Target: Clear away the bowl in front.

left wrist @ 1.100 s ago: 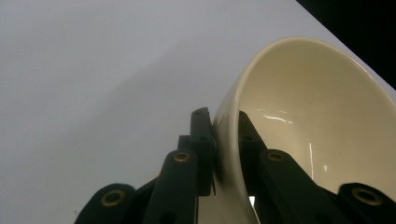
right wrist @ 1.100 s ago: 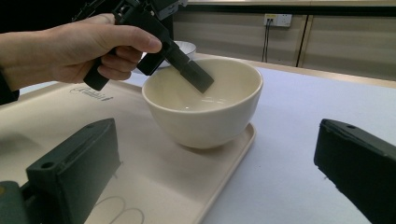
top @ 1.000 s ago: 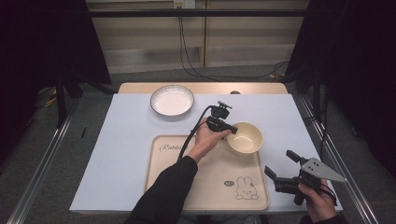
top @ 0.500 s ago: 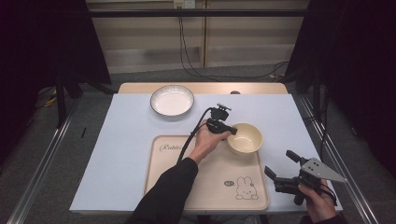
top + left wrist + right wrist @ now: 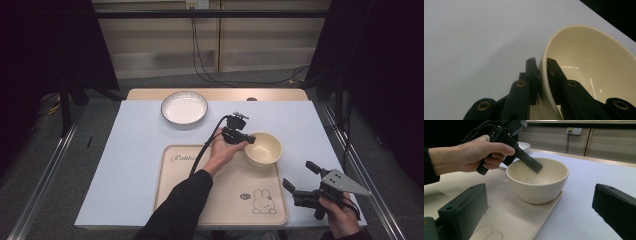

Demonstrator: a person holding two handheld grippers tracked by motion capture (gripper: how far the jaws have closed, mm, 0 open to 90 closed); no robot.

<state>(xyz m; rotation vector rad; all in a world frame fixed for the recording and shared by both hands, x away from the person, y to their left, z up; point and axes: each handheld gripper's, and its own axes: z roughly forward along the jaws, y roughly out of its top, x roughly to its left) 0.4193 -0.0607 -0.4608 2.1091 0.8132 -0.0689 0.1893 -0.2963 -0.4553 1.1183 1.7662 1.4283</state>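
Note:
A cream bowl (image 5: pixel 265 148) stands on the far right corner of a beige tray (image 5: pixel 220 195) printed with a rabbit. My left gripper (image 5: pixel 250 140) reaches in from the bowl's left and is shut on its rim. In the left gripper view the bowl's wall (image 5: pixel 589 65) sits pinched in my left gripper (image 5: pixel 541 61), one jaw outside and one inside. My right gripper (image 5: pixel 299 174) is held open near the table's front right, off the tray, with nothing between its jaws. From the right gripper view, my right gripper (image 5: pixel 539 202) faces the bowl (image 5: pixel 536 187), where the left gripper (image 5: pixel 534 166) dips in.
A white plate (image 5: pixel 184 107) with a dark rim lies at the back of the pale blue table cover (image 5: pixel 120 165). Bare tray surface (image 5: pixel 506 217) stretches in front of the bowl. Dark curtains and metal rails flank the table.

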